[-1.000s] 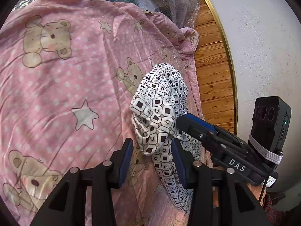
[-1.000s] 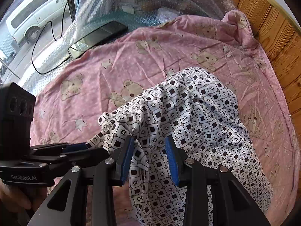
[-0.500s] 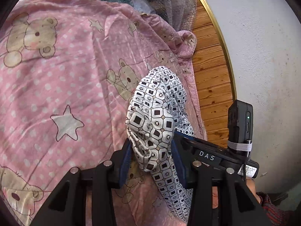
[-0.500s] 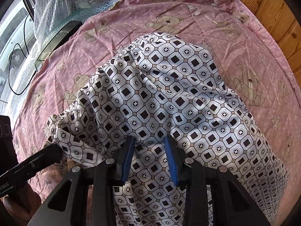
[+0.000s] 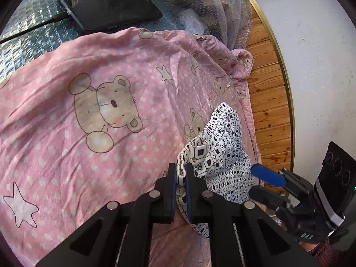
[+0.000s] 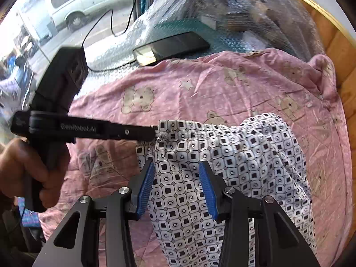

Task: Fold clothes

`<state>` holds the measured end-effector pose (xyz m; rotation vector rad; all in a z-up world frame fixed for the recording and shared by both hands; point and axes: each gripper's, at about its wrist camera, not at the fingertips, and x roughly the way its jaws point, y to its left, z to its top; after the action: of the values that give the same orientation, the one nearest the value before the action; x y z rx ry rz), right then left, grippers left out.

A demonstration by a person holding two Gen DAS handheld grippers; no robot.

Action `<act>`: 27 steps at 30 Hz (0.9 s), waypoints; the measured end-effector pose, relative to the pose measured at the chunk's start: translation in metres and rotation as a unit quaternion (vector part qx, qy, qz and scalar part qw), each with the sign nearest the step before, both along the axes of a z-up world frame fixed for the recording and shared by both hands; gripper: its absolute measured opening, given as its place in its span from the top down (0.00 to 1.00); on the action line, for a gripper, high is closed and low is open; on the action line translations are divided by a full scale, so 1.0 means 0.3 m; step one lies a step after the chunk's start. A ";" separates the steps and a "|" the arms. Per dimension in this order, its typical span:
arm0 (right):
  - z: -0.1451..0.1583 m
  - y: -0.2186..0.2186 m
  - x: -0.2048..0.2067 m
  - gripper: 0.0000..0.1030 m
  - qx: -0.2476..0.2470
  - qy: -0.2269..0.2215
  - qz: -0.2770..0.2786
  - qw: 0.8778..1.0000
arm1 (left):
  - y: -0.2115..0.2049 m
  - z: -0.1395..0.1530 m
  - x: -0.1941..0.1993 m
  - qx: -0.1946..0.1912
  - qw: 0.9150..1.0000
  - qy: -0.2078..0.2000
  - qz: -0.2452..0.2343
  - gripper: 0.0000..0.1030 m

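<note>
One half-second earlier the left hand-held gripper (image 5: pixel 180 178) was open; now it pinched the patterned garment (image 6: pixel 233 155), while the right hand-held gripper (image 6: pixel 176 187) stood open, so folding could begin.

Bright daylight, glare perhaps from the window (image 6: pixel 55 11); fisheye edges bend, vignetted.

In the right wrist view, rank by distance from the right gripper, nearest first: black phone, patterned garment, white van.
1. Patterned garment: between the right gripper fingers, on the pink blanket.
2. Black phone: beyond the blanket, upper centre.
3. White van: outside, upper left.
</note>
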<state>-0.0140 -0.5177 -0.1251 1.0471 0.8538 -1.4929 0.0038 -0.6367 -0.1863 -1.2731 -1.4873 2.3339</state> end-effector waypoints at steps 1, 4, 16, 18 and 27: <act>-0.037 -0.010 0.023 0.63 0.014 0.003 0.010 1.000 | -0.007 -0.007 0.010 0.008 1.000 0.001 0.010 0.93; -0.119 -0.010 0.033 0.93 0.039 0.011 0.003 0.999 | -0.008 -0.026 0.030 0.010 1.000 -0.004 0.020 0.93; -0.046 0.038 0.053 0.99 -0.008 -0.082 -0.043 0.996 | -0.002 -0.031 0.018 -0.027 0.999 -0.020 -0.003 0.93; -0.028 0.042 0.068 1.00 -0.009 -0.054 -0.036 0.998 | -0.002 -0.028 0.019 -0.030 0.999 -0.022 -0.005 0.93; -0.170 -0.030 0.103 0.97 0.012 -0.103 -0.025 0.994 | -0.009 0.002 0.016 -0.051 0.998 -0.025 -0.003 0.93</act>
<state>0.0170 -0.5267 -0.1762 1.2237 0.7058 -1.3904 0.0087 -0.6394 -0.1857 -1.3660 -1.3922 2.4214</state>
